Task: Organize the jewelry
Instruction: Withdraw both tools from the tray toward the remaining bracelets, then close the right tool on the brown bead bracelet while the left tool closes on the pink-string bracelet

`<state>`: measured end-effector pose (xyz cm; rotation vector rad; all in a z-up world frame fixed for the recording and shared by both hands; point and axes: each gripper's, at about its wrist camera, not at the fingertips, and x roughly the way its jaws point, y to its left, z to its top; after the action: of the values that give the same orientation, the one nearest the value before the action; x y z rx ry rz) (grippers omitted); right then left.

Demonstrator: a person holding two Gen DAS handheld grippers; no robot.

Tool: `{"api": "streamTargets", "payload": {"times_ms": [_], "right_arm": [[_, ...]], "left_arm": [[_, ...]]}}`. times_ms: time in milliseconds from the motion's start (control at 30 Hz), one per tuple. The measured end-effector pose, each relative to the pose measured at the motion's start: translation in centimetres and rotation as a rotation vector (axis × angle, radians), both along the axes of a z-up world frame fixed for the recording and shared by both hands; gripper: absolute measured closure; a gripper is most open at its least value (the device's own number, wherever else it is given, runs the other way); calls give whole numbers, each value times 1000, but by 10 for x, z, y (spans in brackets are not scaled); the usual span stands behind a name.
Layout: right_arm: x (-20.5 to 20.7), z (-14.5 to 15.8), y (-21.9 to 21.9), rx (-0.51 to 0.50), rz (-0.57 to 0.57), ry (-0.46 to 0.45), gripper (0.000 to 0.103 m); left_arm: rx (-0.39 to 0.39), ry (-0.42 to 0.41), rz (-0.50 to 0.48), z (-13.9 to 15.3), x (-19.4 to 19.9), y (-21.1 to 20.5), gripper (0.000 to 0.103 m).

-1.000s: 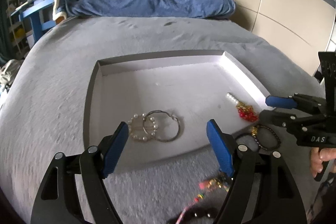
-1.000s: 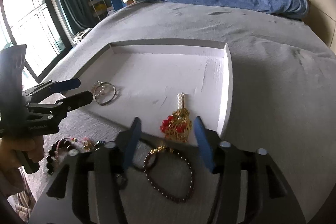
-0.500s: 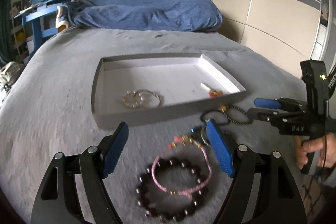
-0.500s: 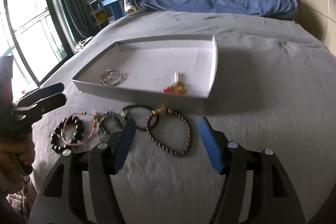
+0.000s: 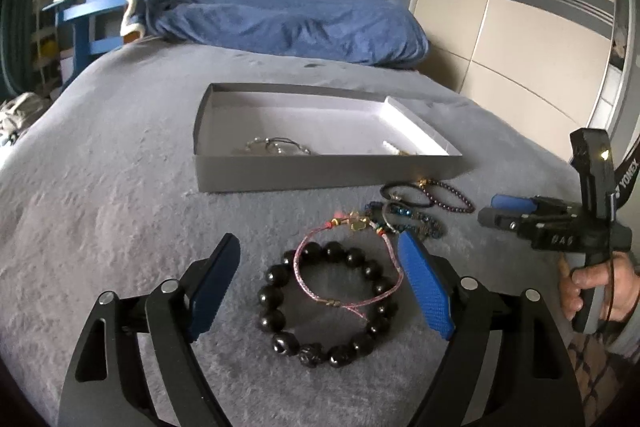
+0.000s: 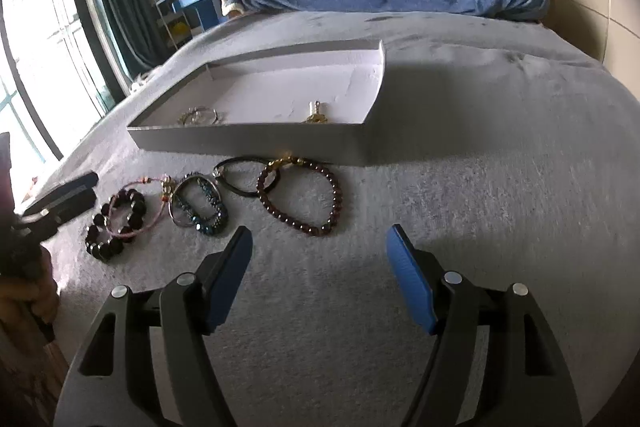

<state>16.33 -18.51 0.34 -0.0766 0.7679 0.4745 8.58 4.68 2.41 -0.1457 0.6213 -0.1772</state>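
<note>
With two pieces already lying in the box (image 5: pixel 320 175) on the bed (image 5: pixel 120 195) and a row of bracelets waiting on the cover in front of it, the job looked to be between pickups, each hand-held gripper lined up over its next piece. The left hand-held gripper (image 5: pixel 320 287) stood wide and empty, its jaws having just opened a little further, with the black bead bracelet (image 5: pixel 276 319) and the thin pink cord bracelet (image 5: pixel 308 287) looped over it lying between the blue pads, neither pad touching them. The right hand-held gripper (image 6: pixel 320 267) was also wide and empty, its jaws having just been opening, and nothing lay between them yet; the dark red bead bracelet (image 6: pixel 332 195) lay just ahead on the cover. Beside it lay a black band (image 6: pixel 240 183) and a blue bead bracelet (image 6: pixel 200 207). The likely next move for the left was to drop onto the black beads and close, and the trouble would be the pink cord resting across them, which might come up too or slip off. The right would need to go forward and down to the red beads, whose gold clasp overlapped the black band. Inside the box, the near wall hid most of the contents: only the tops of some silver rings (image 5: pixel 276 146) and of a gold and pearl piece (image 6: pixel 316 113) showed. The tangle around the blue beads was hard to sort into separate pieces, and the person's hand (image 5: pixel 592 283) was cut off at the picture's edge.
</note>
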Motion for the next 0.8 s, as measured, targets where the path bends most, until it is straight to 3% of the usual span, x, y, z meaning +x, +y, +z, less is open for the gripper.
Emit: {"api": "streamTargets", "payload": {"times_ms": [200,433,500,633,700,800], "right_arm": [[11,0,15,-56,16,12,34],[15,3,41,-116,78,-43,40],[18,-4,49,-150,103,-21,58],[24,-9,47,-139,102,20,74],[25,-8,41,-112,94,29,89],[24,-7,29,-72,78,43,97]], "left_arm": [[-9,10,-1,-1,1,0,21],[-26,28,4,-3,5,5,21],[-28,31,3,-4,5,6,21],[-23,32,4,-4,5,6,21],[-21,35,2,-4,6,5,21],[-12,36,-4,-3,6,2,21]]}}
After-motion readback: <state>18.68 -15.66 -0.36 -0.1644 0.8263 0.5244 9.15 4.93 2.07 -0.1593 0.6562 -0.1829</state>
